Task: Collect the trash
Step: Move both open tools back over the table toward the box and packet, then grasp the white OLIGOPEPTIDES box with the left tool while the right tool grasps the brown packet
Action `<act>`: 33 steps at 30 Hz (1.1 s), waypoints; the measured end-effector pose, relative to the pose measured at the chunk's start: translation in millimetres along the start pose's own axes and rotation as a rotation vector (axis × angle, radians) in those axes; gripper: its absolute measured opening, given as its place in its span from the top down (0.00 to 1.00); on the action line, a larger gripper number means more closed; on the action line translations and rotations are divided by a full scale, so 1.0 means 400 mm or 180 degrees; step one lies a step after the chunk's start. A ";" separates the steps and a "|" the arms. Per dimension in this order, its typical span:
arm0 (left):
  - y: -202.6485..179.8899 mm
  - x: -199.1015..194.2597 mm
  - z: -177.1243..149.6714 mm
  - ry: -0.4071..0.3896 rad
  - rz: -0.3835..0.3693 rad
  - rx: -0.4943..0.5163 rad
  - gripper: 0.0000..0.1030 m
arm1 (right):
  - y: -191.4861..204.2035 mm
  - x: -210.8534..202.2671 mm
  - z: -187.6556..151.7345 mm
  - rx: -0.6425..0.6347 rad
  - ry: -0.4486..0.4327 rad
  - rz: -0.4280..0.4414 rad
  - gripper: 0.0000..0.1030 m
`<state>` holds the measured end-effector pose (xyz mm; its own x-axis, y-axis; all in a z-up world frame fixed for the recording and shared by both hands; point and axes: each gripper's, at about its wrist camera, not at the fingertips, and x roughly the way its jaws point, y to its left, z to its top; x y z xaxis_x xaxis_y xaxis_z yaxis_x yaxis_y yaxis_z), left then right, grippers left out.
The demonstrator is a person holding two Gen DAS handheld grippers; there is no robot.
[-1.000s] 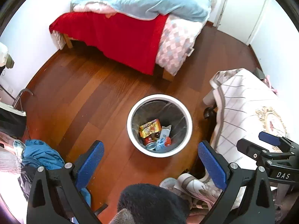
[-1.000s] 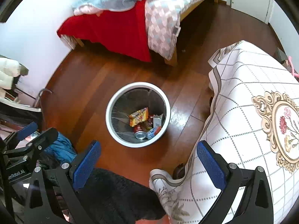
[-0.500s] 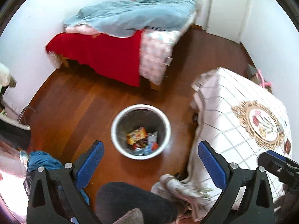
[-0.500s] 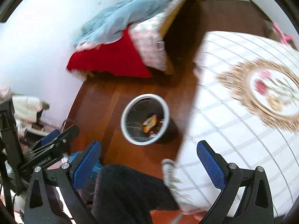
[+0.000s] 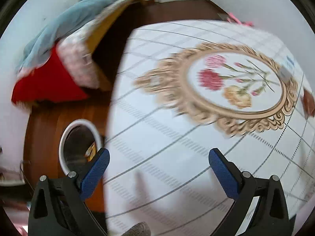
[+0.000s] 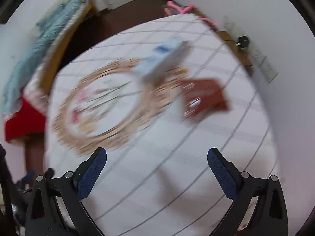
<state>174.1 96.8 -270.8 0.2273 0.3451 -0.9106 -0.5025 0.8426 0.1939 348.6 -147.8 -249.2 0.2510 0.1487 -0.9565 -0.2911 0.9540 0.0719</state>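
Trash bin (image 5: 78, 144) on floor, wrapper (image 5: 90, 152) inside; left gripper (image 5: 158, 166), right gripper (image 6: 156, 163) spread, empty.

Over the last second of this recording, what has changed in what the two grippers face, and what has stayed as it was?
Both grippers swung from the trash bin on the floor up over the table. The right gripper now faces a white-and-blue carton and a dark red packet. The bin sits at the left edge of the left gripper's view. Both stay open and empty; the bin's trash is unmoved.
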 end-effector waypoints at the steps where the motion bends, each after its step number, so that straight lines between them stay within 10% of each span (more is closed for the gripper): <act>1: -0.031 0.012 0.014 0.0020 0.0024 0.0075 0.00 | -0.029 0.022 0.025 0.0003 0.0012 -0.0052 0.00; 11: -0.247 0.032 0.163 -0.0122 0.0035 0.0593 0.00 | -0.105 0.134 0.139 -0.0036 -0.0076 -0.0082 0.01; 14: -0.295 0.013 0.210 -0.0210 -0.0027 0.0701 0.00 | -0.098 0.125 0.136 -0.0083 -0.0156 -0.0131 0.26; 26: -0.586 -0.006 0.382 -0.0250 -0.0753 0.1423 0.01 | -0.263 0.077 0.127 0.0449 -0.0214 -0.0131 0.30; 28: -0.624 0.024 0.387 -0.0145 -0.0767 0.1510 0.12 | -0.279 0.079 0.129 0.0504 -0.0217 -0.0157 0.30; 30: -0.647 0.051 0.384 -0.0009 -0.0798 0.1540 0.54 | -0.285 0.084 0.132 0.0528 -0.0217 -0.0180 0.30; 33: -0.646 0.046 0.370 -0.0062 -0.0787 0.1485 0.65 | -0.280 0.083 0.132 0.0534 -0.0220 -0.0176 0.32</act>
<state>431.5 -53.2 -283.6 0.3098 0.1166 -0.9436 -0.0081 0.9927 0.1200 438.2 -236.1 -274.1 0.3268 0.1067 -0.9391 -0.1184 0.9904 0.0713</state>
